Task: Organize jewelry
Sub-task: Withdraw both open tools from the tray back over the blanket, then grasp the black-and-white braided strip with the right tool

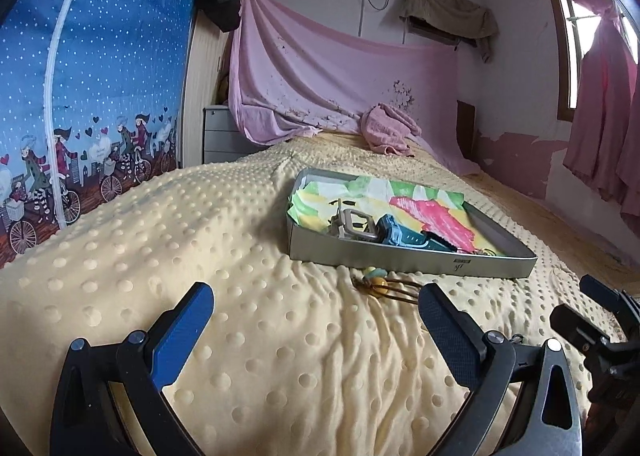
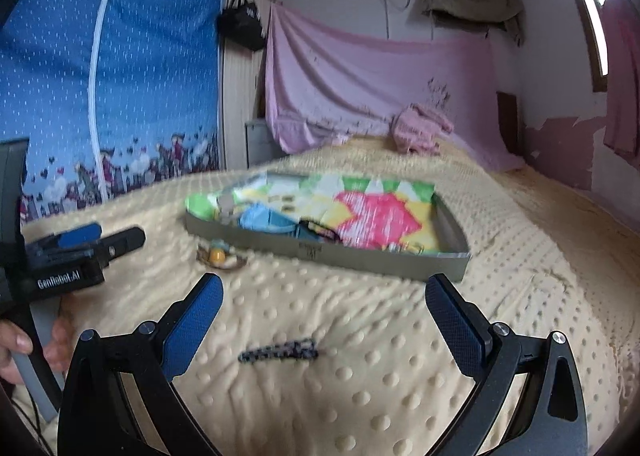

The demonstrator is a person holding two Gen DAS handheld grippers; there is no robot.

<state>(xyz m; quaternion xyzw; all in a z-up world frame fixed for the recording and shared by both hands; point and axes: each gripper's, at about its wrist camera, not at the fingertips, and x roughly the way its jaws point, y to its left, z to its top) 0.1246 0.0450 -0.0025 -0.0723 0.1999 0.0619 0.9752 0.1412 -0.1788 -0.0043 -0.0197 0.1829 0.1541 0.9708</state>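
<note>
A grey metal tray (image 1: 400, 256) lined with a bright patterned cloth sits on the yellow dotted blanket; it holds a beige watch (image 1: 354, 222), a blue watch (image 1: 394, 234) and small pieces at its near right corner. It also shows in the right wrist view (image 2: 360, 256). A beaded cord bracelet (image 1: 384, 284) lies just in front of the tray, also seen in the right wrist view (image 2: 218, 254). A dark speckled hair clip (image 2: 280, 350) lies between my right fingers. My left gripper (image 1: 316, 320) is open and empty short of the bracelet. My right gripper (image 2: 324, 316) is open above the clip.
The yellow blanket (image 1: 200, 256) covers the bed. A pink towel (image 1: 390, 130) lies at the far end. A blue patterned net curtain (image 1: 100, 76) hangs on the left. The left gripper's body (image 2: 72, 256) shows at the left of the right wrist view.
</note>
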